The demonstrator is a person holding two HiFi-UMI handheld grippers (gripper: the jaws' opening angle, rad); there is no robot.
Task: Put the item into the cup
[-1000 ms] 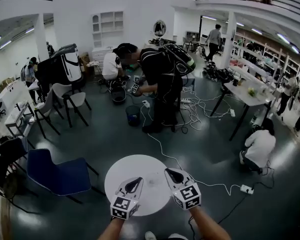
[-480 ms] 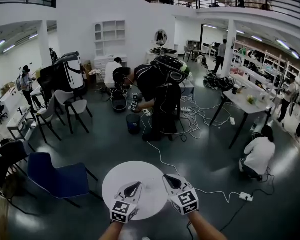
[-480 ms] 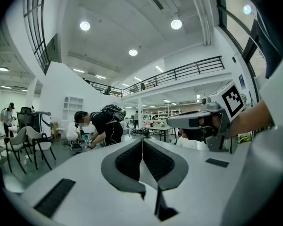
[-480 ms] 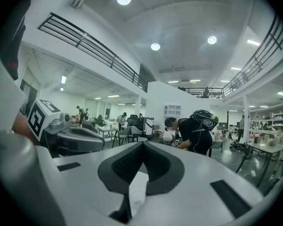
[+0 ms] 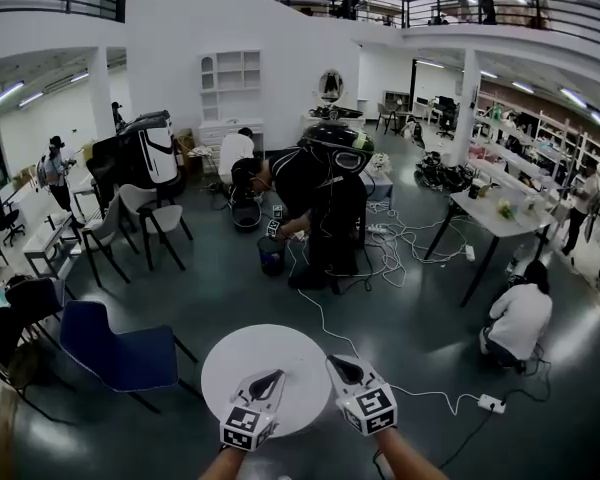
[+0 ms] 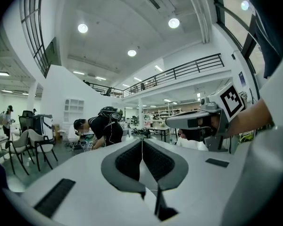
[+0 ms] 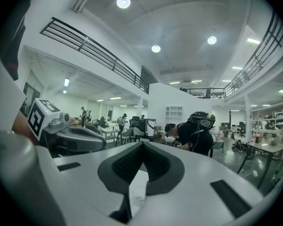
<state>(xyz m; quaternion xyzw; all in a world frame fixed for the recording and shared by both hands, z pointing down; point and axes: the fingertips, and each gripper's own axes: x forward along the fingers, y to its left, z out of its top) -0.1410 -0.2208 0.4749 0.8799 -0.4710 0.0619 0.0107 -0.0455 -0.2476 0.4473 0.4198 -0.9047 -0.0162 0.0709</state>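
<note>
A round white table [image 5: 242, 360] stands right below me. Both grippers hover over its near edge, side by side, a hand's width apart. My left gripper [image 5: 276, 376] is shut with nothing between its jaws; its own view shows the tips [image 6: 142, 142] meeting. The right gripper [image 5: 336, 362] is shut and empty too [image 7: 142, 144]. Under the right jaws, through the gap, a small clear cup [image 7: 137, 193] stands upright on the white tabletop. No loose item shows in any view. Each gripper appears in the other's view: the right gripper [image 6: 198, 121] and the left gripper [image 7: 75, 138].
A blue chair [image 5: 120, 353] stands left of the table. A white cable [image 5: 325, 318] runs across the floor to a power strip [image 5: 491, 404]. A person in black [image 5: 320, 198] bends over further back, and another person [image 5: 520, 313] kneels at right.
The head view has tilted up a little, so the table sits lower in the picture. Both grippers stay shut over the table's near edge, hardly moved.
</note>
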